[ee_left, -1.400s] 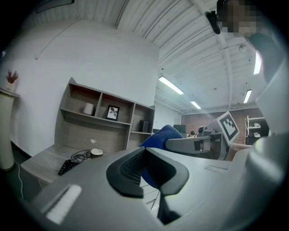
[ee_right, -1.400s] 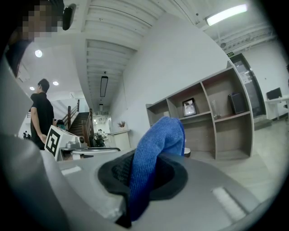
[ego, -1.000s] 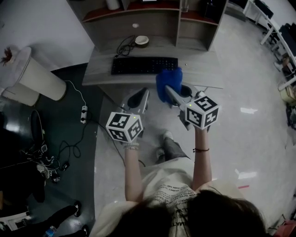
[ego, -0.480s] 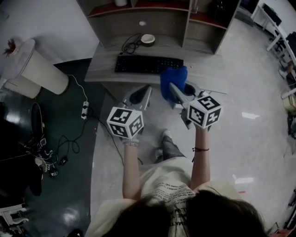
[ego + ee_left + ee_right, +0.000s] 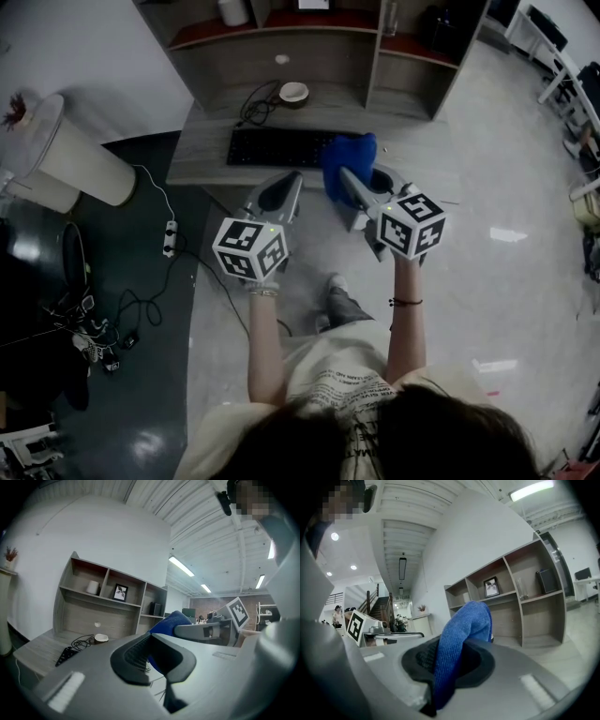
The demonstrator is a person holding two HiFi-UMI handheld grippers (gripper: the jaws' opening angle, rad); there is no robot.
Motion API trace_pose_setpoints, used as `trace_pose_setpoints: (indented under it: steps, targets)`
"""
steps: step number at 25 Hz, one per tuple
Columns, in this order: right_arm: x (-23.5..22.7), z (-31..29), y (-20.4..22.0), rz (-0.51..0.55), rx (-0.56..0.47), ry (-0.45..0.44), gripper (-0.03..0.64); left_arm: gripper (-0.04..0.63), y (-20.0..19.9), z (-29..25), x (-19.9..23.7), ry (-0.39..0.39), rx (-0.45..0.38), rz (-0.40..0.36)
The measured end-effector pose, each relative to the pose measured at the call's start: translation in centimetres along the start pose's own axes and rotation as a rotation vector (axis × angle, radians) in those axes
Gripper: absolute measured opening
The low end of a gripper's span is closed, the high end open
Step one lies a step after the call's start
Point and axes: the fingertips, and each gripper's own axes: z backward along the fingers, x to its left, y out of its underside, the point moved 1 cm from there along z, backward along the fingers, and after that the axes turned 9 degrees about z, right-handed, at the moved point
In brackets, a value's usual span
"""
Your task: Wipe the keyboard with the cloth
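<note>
A black keyboard (image 5: 279, 147) lies on the grey desk (image 5: 202, 155) in the head view. My right gripper (image 5: 359, 190) is shut on a blue cloth (image 5: 348, 161), which hangs over the keyboard's right end and hides it. In the right gripper view the cloth (image 5: 461, 637) stands up from between the black pads (image 5: 478, 665). My left gripper (image 5: 280, 193) hovers over the desk's front edge, just short of the keyboard, shut with nothing in it. The left gripper view shows its pads (image 5: 136, 660) closed, the cloth (image 5: 168, 622) to the right and the keyboard (image 5: 67, 655) far left.
A shelf unit (image 5: 375, 56) rises at the back of the desk. A small bowl (image 5: 293, 92) and a coiled cable (image 5: 255, 101) lie behind the keyboard. A tall white stand (image 5: 80, 159) is left of the desk, with a power strip (image 5: 171, 232) on the floor.
Both grippers have moved forward towards the desk. The cloth now covers the keyboard's right end, where before it hung just in front of it.
</note>
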Motion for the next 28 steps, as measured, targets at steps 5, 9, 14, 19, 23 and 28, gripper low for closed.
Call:
trace_pose_setpoints:
  steps: [5, 9, 14, 19, 23, 28]
  targets:
    - [-1.9, -1.5, 0.9, -0.017, 0.028, 0.001, 0.06, 0.003, 0.6, -2.2, 1.3, -0.003, 0.023, 0.022]
    - [-3.4, -2.9, 1.8, -0.038, 0.052, -0.002, 0.059, 0.003, 1.5, -4.2, 2.4, -0.002, 0.051, 0.045]
    - [-5.1, -4.6, 2.7, -0.056, 0.075, -0.008, 0.06, 0.003, 1.8, -6.4, 3.6, 0.0, 0.067, 0.065]
    - [-6.6, -6.0, 2.9, -0.058, 0.092, -0.028, 0.06, 0.003, 2.1, -8.9, 4.4, -0.007, 0.08, 0.081]
    - [-7.7, -7.1, 2.9, -0.057, 0.1, -0.046, 0.06, 0.003, 1.9, -10.6, 4.9, -0.014, 0.082, 0.087]
    - [-9.5, -8.4, 2.5, -0.063, 0.1, -0.061, 0.06, 0.003, 1.7, -12.2, 5.5, -0.029, 0.095, 0.089]
